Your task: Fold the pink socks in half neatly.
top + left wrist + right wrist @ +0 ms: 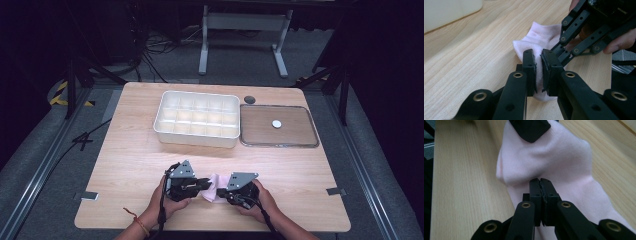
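both hands low at the near edge, grippers tip to tip

the left gripper (pixel 202 185) and right gripper (pixel 220 192) point inward at each other, each gripped by a hand from below; both sets of fingers (pixel 528 65) are pinched closed, forearms entering from the bottom.

Overhead forward-down; two close tong-mounted views

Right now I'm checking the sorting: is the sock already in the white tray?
No, the sock lies on the table between the two grippers, well short of the white tray.
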Demonstrator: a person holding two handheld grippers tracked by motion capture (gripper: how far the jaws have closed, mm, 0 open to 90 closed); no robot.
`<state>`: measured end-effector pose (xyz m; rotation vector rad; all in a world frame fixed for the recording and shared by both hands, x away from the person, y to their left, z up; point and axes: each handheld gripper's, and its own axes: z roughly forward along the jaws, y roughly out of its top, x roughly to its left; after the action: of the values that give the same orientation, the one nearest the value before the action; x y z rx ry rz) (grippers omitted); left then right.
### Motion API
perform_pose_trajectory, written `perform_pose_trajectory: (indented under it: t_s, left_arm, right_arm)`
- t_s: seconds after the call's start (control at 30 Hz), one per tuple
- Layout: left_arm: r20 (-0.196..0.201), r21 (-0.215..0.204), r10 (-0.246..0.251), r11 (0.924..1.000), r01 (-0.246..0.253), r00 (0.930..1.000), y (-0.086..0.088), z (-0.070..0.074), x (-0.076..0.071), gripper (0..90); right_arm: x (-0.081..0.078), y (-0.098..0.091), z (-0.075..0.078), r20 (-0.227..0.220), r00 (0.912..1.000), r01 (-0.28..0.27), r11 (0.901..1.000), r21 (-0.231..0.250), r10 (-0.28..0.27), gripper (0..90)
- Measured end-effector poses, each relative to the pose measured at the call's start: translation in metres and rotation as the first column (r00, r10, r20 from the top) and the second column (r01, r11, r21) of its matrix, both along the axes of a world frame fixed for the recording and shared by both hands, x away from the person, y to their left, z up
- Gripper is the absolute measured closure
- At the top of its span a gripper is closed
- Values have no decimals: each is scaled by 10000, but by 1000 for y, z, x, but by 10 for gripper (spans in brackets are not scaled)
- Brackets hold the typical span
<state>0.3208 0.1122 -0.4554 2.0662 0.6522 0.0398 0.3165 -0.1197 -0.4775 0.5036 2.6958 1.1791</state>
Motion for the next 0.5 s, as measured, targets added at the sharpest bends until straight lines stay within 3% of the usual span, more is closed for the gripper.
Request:
perform_pose_trajectory:
  t_s: [0.17,0.3,0.43,0.5]
  left_arm:
    - [92,54,65,10000,-65,9999,4,1,1,813]
    - [112,206,105,9997,-108,9999,5,0,3,813]
    - [160,260,132,9996,-136,9998,6,0,1,814]
    - [180,268,138,9995,-142,9997,6,0,2,814]
  right_arm:
    - [3,6,0,-110,9999,-16,10000,34,16,879]
    - [3,4,1,-44,10000,-88,9999,146,88,780]
    - [2,-12,15,174,9997,171,9974,696,-184,780]
    - [3,-22,21,325,9985,413,9968,679,-436,779]
